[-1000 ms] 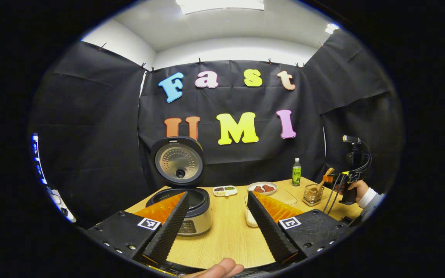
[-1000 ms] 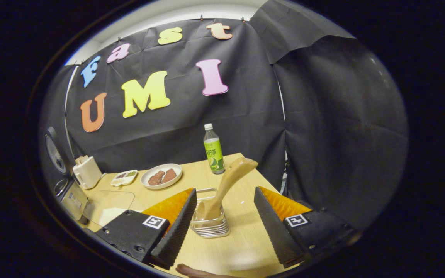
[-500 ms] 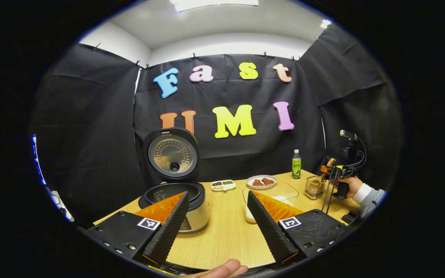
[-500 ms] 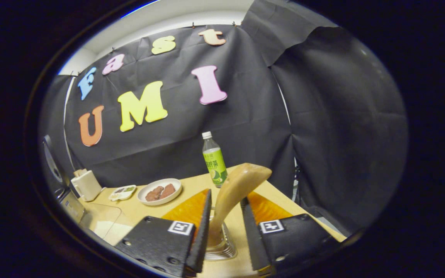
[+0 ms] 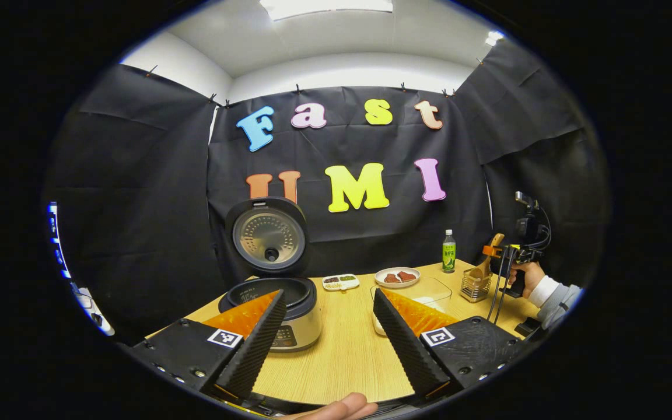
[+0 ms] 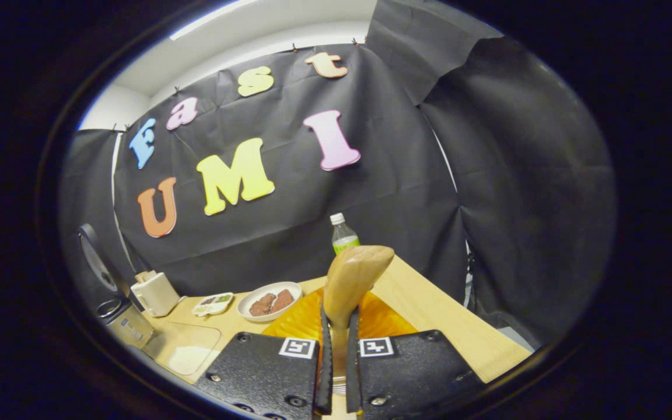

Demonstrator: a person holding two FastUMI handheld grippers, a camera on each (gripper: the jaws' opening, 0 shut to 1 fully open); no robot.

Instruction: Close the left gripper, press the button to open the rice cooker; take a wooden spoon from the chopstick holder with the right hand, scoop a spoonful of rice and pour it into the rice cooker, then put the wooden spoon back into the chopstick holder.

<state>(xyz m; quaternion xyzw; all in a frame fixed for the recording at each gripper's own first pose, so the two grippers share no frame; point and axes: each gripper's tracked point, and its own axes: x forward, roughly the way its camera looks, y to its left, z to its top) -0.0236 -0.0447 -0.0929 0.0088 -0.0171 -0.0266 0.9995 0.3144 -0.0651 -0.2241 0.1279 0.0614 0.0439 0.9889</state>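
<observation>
The table (image 5: pixel 347 350) takes up the lower middle of the left gripper view, light wood, with everything parked along its far half. Biggest thing on it is the cooker (image 5: pixel 280 309) at the left, lid (image 5: pixel 266 236) already flipped up and standing open, pot showing inside. Right of that there's a clear rice box (image 5: pixel 423 291) with white rice in the bottom, partly behind the left gripper (image 5: pixel 327 332), whose fingers are spread wide with nothing between them. A fingertip of the holding hand (image 5: pixel 336 408) peeks in at the bottom edge.

Further back: a white plate (image 5: pixel 397 277) with some brown pieces, a little divided dish (image 5: pixel 340 282) beside it, and a green bottle (image 5: pixel 448 252) near the wall.

Over at the right edge sits the wire holder (image 5: pixel 476 286) with the spoon (image 5: pixel 485 262) standing in it, tilted. The right gripper (image 5: pixel 502 252) is right at the spoon's top, held by a hand (image 5: pixel 525 274) in a light sleeve.

In the right gripper view, the right gripper (image 6: pixel 336 361) has its fingers pinched in on the spoon (image 6: pixel 350 280) handle, both sides pressing it, the rounded end sticking up above them. The holder is mostly hidden under there, so can't tell if the spoon's bowl has left it.
</observation>
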